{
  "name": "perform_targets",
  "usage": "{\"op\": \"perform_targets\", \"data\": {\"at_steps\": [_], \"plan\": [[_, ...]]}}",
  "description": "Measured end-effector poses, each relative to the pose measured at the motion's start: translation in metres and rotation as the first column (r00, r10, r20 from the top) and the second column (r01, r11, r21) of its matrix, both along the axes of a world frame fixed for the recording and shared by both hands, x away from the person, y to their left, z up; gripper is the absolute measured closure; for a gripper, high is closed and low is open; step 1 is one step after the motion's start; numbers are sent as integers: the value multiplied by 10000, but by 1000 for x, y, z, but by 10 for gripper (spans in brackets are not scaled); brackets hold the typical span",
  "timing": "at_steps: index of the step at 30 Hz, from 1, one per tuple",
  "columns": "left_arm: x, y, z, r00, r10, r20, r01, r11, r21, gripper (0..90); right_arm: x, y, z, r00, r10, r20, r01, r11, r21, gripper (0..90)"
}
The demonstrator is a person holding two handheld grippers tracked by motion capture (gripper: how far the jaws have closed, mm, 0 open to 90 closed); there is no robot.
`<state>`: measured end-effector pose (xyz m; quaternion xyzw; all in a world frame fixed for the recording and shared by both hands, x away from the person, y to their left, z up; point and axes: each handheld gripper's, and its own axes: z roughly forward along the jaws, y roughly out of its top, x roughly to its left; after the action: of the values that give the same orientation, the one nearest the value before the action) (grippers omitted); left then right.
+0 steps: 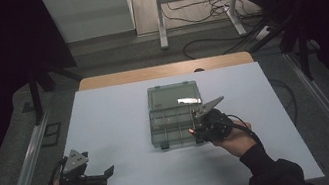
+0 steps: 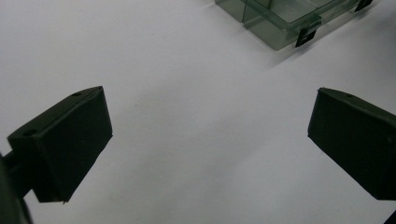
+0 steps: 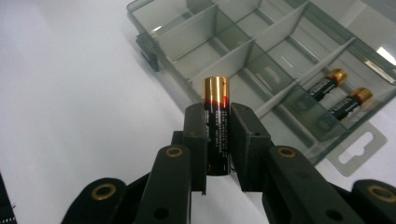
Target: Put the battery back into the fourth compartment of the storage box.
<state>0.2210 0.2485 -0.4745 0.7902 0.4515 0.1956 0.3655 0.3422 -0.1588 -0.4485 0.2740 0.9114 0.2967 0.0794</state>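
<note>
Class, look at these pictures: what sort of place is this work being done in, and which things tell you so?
Probably a lab or recording workspace, not a home: a bare white table ringed by dark curtains, loose cables on the floor beyond, and hand-held tongs gripping a battery.

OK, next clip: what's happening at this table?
A person is sorting batteries into a clear compartment box on a white table. The right gripper is clamped on one battery, gold end up, by the box's near right corner. Two batteries already lie in one compartment. The left gripper waits with jaws wide open above bare table, holding nothing.
</note>
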Motion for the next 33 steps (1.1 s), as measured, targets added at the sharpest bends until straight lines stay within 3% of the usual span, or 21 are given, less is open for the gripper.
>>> {"op": "perform_targets", "data": {"at_steps": [17,33], "plan": [[0,0,0,10000,-15,10,15,10000,24,2,22,-8,5,9948,-977,295,975,9952,74,766],[1,-1,0,10000,-24,-2,24,10000,48,2,52,-13,5,9739,-2228,435,2227,9749,64,765]]}}
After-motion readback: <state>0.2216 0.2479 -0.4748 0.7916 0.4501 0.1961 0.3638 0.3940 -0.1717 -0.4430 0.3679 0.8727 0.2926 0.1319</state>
